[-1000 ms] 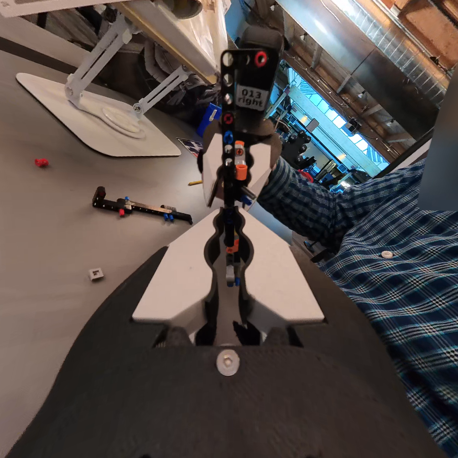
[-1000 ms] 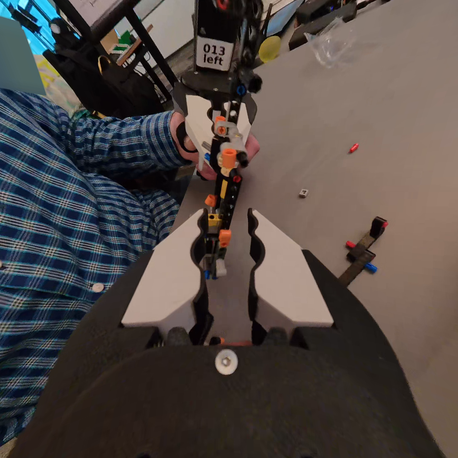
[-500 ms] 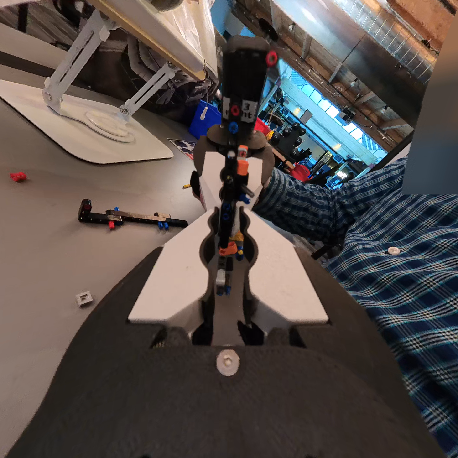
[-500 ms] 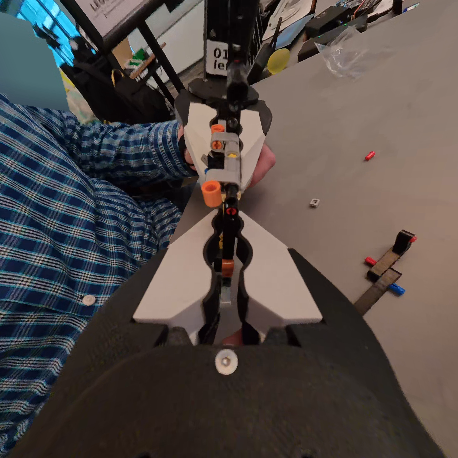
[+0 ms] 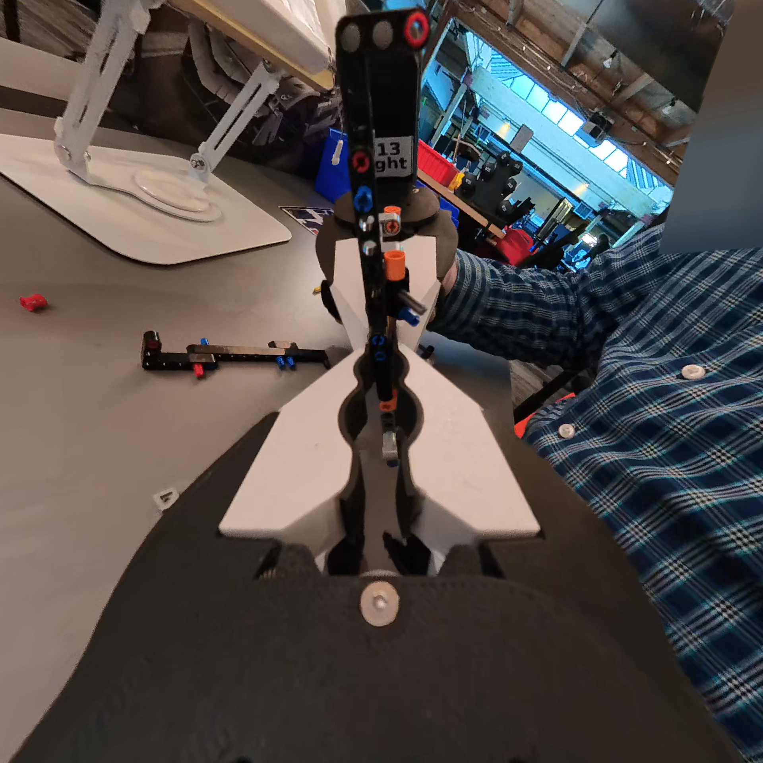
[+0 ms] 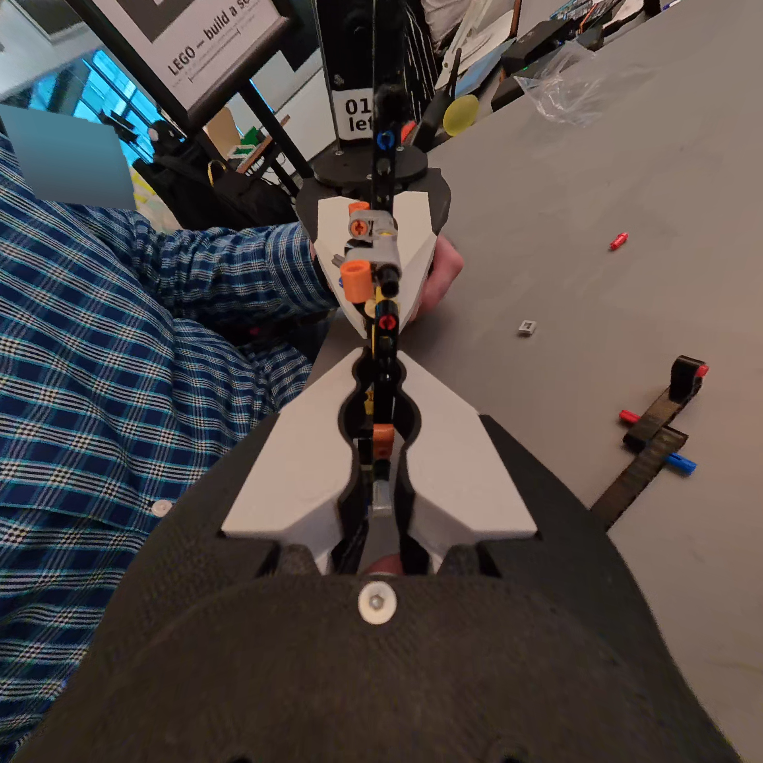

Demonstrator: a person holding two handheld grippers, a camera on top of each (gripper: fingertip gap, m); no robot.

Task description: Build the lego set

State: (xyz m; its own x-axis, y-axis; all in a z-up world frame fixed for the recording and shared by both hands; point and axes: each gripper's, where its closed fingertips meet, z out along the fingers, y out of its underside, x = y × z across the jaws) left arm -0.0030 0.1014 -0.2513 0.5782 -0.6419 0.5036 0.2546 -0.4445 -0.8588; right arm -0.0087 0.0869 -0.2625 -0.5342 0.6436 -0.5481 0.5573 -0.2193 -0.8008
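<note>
**Between the two grippers: one beam, two grips**

Above the grey table (image 5: pixel 82 413), a long black lego beam assembly (image 5: pixel 373 247) hangs in the air, and both tools are on it. Left gripper (image 5: pixel 380 355) has its white fingers (image 5: pixel 313 446) pinched in on the lower stretch of the beam, tips nearly meeting around it. Right gripper (image 6: pixel 382 355) is clamped too, closed on the same piece from the opposite end (each shows up facing the other's camera). Orange bushes, a grey connector and red and blue pins stud the beam along its length.

Down on the table, a second black beam assembly (image 5: pixel 231 357) lies flat, well apart from the action. A loose red pin (image 5: pixel 33 302) sits farther off, and a small grey piece (image 6: pixel 526 327) lies on its own. White stand (image 5: pixel 144 206) at the far edge, crumpled clear bag (image 6: pixel 578 91) beyond. A person's plaid sleeve (image 5: pixel 536 305) reaches in behind the right gripper.
</note>
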